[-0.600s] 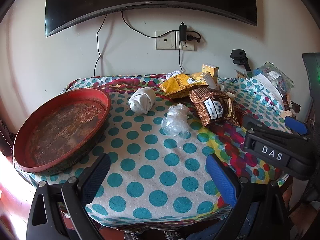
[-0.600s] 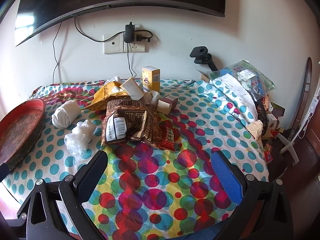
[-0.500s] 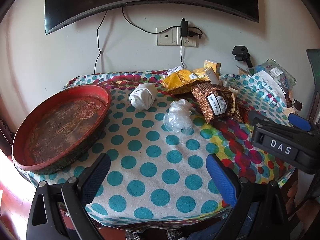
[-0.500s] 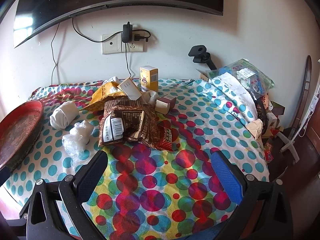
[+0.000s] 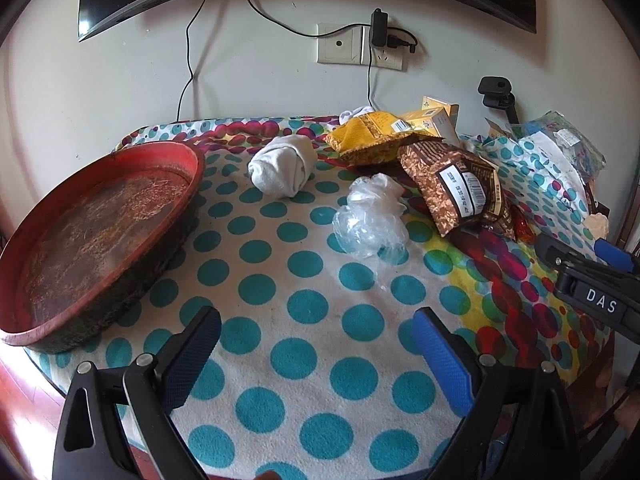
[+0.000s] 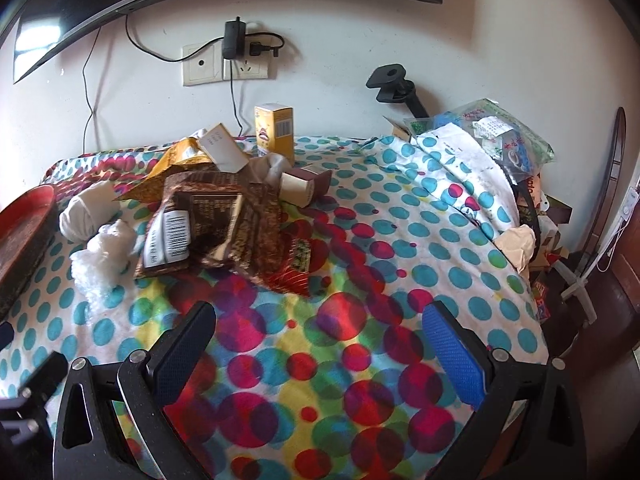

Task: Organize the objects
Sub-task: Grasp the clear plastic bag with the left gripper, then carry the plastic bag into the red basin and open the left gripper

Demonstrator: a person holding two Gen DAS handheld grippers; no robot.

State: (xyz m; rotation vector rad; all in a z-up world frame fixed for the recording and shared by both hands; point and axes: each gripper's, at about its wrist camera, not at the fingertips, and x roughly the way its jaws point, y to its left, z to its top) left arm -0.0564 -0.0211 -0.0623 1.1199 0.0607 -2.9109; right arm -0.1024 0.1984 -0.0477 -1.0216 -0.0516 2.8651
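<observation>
We read "DAS" on right claw [image 5: 600, 280]; both claws apart, empty. We count one tray [image 5: 120, 168] at counter's left edge, one brown barcoded bag [image 5: 456, 188], two yellow boxes.

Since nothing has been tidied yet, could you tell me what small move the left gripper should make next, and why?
Probably ease the left gripper forward toward the crumpled clear plastic bag. Its jaws stand wide open and empty above the dotted cloth, the bag lies loose straight ahead, and the round red tray beside it is empty.
</observation>
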